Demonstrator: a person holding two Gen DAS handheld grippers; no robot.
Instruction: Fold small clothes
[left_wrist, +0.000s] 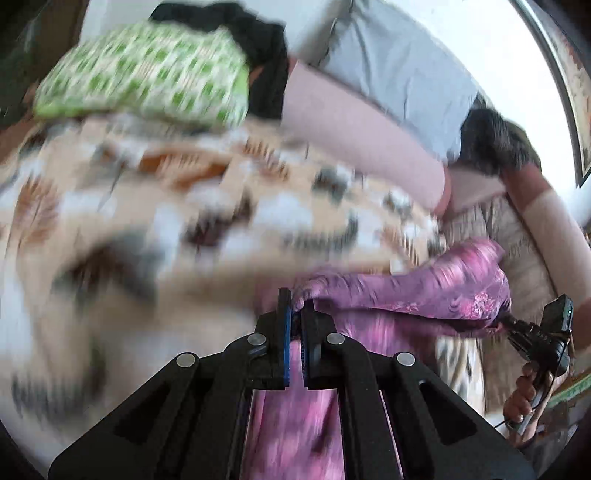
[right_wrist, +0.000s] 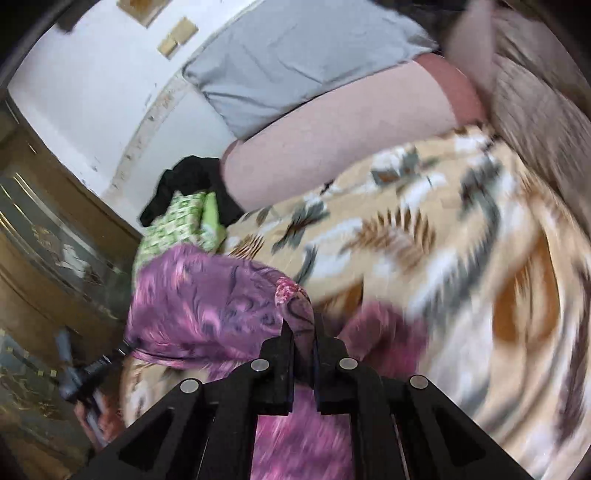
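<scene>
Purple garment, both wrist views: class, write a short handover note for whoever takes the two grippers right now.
Left gripper: shut on one edge of the purple garment.
Right gripper: shut on another edge of it.
The garment hangs stretched between them above the patterned bedspread, both views motion-blurred.
Green checked cloth and black garment lie at the far end.
Done: garment picked up. Left: lay it down and fold; no fold visible yet.
</scene>
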